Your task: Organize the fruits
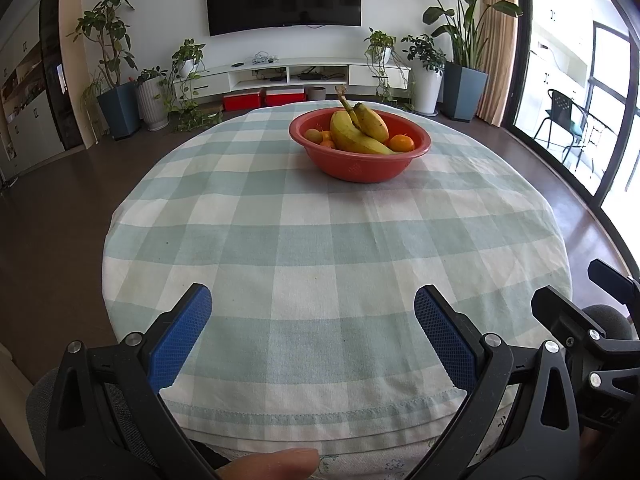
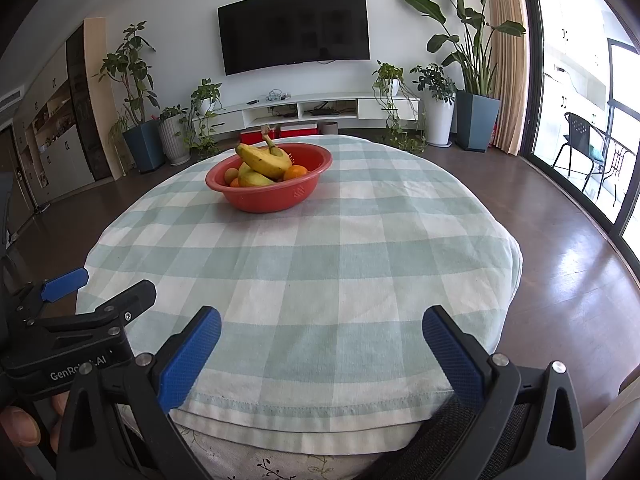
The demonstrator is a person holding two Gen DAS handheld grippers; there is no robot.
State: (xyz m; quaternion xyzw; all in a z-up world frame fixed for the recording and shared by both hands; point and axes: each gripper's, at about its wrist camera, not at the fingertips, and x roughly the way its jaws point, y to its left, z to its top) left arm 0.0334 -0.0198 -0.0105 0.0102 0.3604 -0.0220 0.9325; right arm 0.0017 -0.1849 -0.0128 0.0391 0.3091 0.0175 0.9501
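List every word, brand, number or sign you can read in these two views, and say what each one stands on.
"GenRo...AI": white lettering on the black body of the left gripper, seen in the right wrist view; the middle letters are hidden.
"DA": partial embossed letters on the right gripper body, in the left wrist view; the rest is cut off.
Red bowl: a small embossed mark, too small to read.

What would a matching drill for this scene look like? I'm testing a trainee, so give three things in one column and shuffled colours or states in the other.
Things:
1. bowl
2. bananas
3. left gripper

Colour or state:
a. yellow, lying in the bowl
b. open, holding nothing
c. red, on the checked tablecloth

Pairs: 1-c, 2-a, 3-b
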